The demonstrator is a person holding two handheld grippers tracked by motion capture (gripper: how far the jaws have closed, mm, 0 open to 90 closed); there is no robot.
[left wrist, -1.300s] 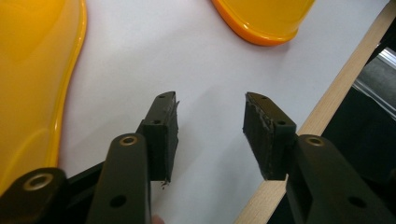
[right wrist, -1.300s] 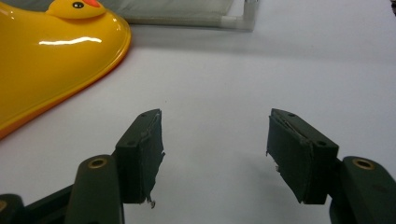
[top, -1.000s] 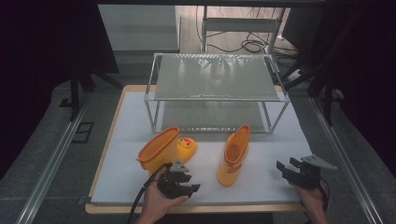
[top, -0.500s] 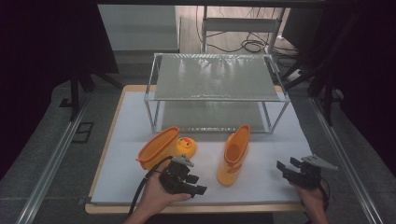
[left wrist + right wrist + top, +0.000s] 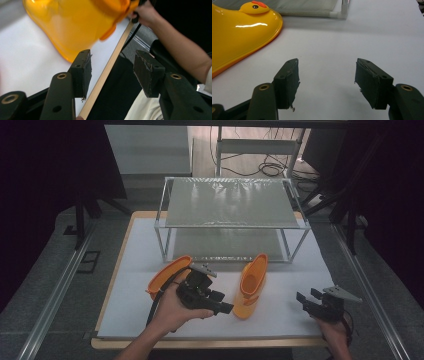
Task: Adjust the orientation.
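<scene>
Moved since before: left gripper (image 5: 220, 306) has lifted off the counter (image 5: 300, 320) near its front edge and now points at the standing boot (image 5: 251, 287); the right gripper (image 5: 307, 302) has kept its place.
Left jaws: wide apart, nothing between them.
Right jaws: wide apart, empty, resting by the front right corner.
Boots: one upright mid-counter; lying boot (image 5: 167, 277) partly behind the left gripper.
Rack (image 5: 232, 202): at the far edge.
Risk: a sideways jaw could topple the upright boot; a glossy wall may slip.
</scene>
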